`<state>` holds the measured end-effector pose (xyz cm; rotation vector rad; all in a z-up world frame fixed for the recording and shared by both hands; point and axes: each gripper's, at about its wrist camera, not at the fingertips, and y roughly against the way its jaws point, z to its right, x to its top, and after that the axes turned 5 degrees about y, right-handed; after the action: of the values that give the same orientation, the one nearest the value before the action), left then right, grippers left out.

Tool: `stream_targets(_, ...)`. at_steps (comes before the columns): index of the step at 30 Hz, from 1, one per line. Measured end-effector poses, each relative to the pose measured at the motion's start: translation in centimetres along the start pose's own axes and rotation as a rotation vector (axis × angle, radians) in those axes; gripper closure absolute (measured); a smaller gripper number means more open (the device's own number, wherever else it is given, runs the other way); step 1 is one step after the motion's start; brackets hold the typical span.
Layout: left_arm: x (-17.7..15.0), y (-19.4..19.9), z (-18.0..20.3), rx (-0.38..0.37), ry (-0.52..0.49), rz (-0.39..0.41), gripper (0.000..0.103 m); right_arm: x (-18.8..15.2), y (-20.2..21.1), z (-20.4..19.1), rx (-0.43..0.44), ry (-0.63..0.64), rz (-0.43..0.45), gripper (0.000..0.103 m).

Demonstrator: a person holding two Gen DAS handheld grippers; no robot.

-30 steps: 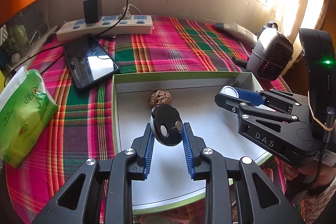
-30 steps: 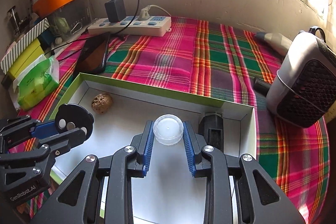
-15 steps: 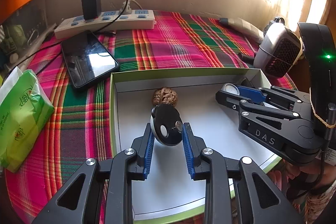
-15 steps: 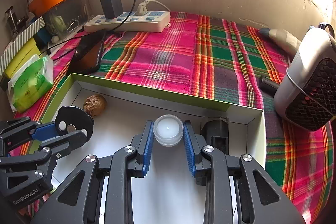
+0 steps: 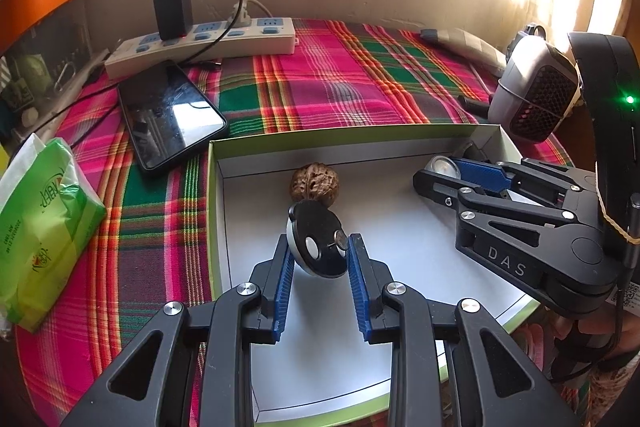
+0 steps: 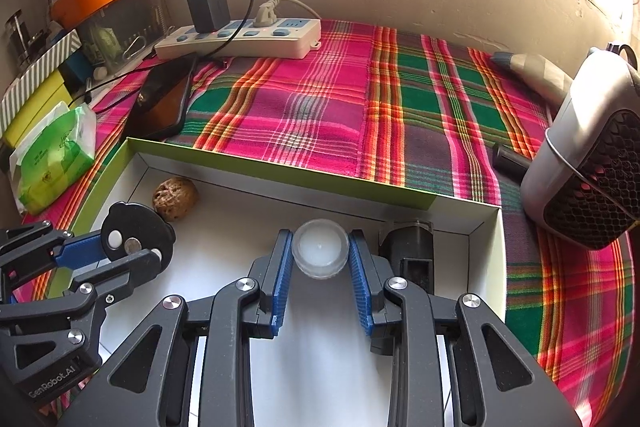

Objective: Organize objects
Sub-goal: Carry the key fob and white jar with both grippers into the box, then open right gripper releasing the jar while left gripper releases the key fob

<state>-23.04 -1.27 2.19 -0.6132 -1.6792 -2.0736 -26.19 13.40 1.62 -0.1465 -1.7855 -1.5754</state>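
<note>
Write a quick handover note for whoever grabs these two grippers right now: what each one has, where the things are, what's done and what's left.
Left gripper: shut on the black round disc, over the white box.
Right gripper: shut on the clear round cap, also over the box.
Already in the box: walnut near the back wall, black block in the right back corner.
Left: set down the disc and cap. Where they belong, the views do not show.

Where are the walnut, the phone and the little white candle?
walnut (image 5: 315, 182), left wrist view, on the middle of its wrinkly shell.
phone (image 5: 172, 115), left wrist view, on its dark glass screen.
white candle (image 6: 320, 247), right wrist view, on its waxy top.
</note>
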Motion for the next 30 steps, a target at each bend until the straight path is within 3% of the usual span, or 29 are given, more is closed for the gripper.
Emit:
stream_targets(2, 0.0, 0.0, 0.0, -0.002, 0.003, 0.0, 0.078, 0.0, 0.0, 0.0, 0.007, -0.007, 0.001, 0.061)
stream_targets(4, 0.0, 0.0, -0.1, -0.001, 0.008, 0.0, 0.078, -0.1, 0.1, 0.0, 0.013, -0.011, 0.003, 0.058)
stream_targets(13, 0.0, 0.4, -0.3, 0.012, 0.031, 0.006, 0.074, -0.2, 0.7, -0.1, 0.024, -0.01, 0.023, 0.052)
stream_targets(30, -1.3, 3.8, -0.6, 0.003, 0.043, 0.053, 0.071, -1.4, 3.8, -0.6, 0.02, -0.027, 0.066, 0.052)
